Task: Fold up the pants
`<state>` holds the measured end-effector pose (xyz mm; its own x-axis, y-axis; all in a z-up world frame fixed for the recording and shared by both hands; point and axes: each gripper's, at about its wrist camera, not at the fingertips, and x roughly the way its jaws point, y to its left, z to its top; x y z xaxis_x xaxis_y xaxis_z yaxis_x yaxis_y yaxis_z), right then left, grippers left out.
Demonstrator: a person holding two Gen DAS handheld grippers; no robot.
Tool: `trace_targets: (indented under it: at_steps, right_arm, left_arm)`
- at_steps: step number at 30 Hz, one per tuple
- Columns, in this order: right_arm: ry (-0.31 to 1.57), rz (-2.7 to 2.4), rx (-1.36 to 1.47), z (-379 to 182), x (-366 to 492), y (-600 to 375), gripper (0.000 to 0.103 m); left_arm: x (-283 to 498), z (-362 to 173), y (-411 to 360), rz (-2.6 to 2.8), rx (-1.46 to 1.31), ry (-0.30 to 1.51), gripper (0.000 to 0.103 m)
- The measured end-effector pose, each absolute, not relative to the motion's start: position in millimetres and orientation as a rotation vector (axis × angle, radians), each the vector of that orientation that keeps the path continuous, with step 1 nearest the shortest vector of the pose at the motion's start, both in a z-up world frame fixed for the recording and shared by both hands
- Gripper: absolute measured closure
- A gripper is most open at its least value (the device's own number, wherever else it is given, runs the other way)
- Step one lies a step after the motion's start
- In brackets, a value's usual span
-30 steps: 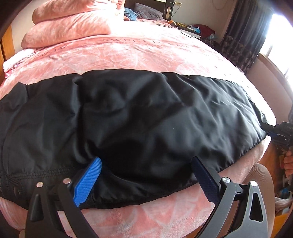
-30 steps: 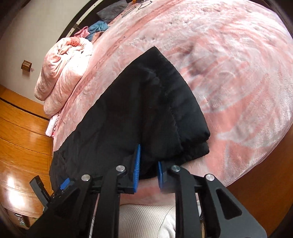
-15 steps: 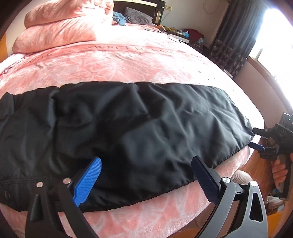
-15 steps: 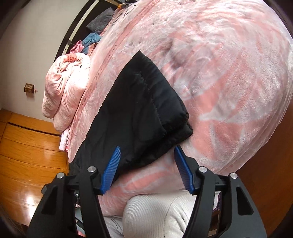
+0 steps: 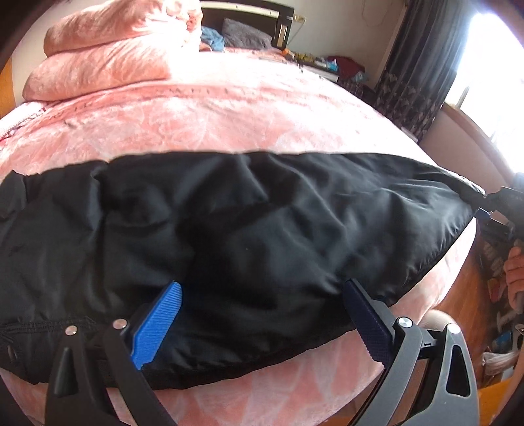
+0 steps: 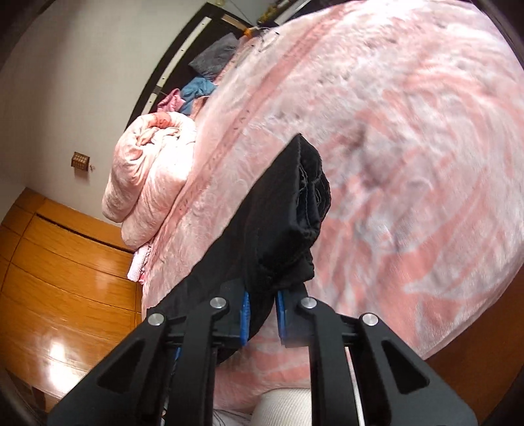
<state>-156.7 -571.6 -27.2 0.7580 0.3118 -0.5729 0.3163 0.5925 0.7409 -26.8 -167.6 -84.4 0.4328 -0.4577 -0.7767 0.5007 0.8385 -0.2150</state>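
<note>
the left gripper (image 5: 262, 314) sits nearest, its blue pads spread wide and gripping nothing, poised over the near edge of the pants (image 5: 249, 236). one pad lies on the cloth just inside the near hem, the other at the hem's edge. held wide like that, it looks ready to pin or take the middle of the garment, probably so the fold has a fixed line to turn on.

the pants are black and padded, lying lengthwise along the near edge of the bed (image 5: 203, 108), with the waistband end toward the left of the pants and the cuffs toward the right. they appear already doubled leg on leg, which is why the pants read as one long band.

at the cuff end of the pants, the right gripper (image 6: 262, 309) is pinched tight on the stacked hems, and the cloth bunches up and lifts off the bed beyond its pads. gripping both layers together likely keeps the legs aligned as that end is carried toward the waistband.

beyond the far edge of the pants the pink blanket is bare, then a rolled pink quilt (image 5: 108, 55) sits near the headboard (image 5: 242, 8); that open stretch leaves room for the fold.
</note>
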Motion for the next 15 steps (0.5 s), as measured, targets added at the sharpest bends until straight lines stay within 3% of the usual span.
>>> trace_targets:
  at_steps: [3,6,9,13,15]
  right_arm:
    - [0.718,-0.081,0.905,-24.9,-155.2,-581.4,0.092]
    - [0.836,-0.201,0.942,-69.9,-151.1,-597.3,0.091]
    - [0.888,-0.241,0.964,-100.8,-156.1,-595.3,0.084]
    - [0.869,-0.242,0.976,-87.6,-167.6,-585.6,0.055]
    - [0.880,-0.224,0.975,-78.0,-167.6,-568.8,0.048]
  left_arm:
    - [-26.9,-80.8,-166.8,-0.587,0.057,0.928,0.004]
    - [-20.1,-100.5,-165.9,-0.567,0.083,0.996,0.004]
    - [-23.6,-107.2,-164.3,-0.584,0.113,0.986,0.004]
    - [-24.0,-101.2,-156.3,-0.587,0.074,0.990,0.004]
    - [-24.2,-97.0,-150.1,-0.582,0.045,0.992,0.004]
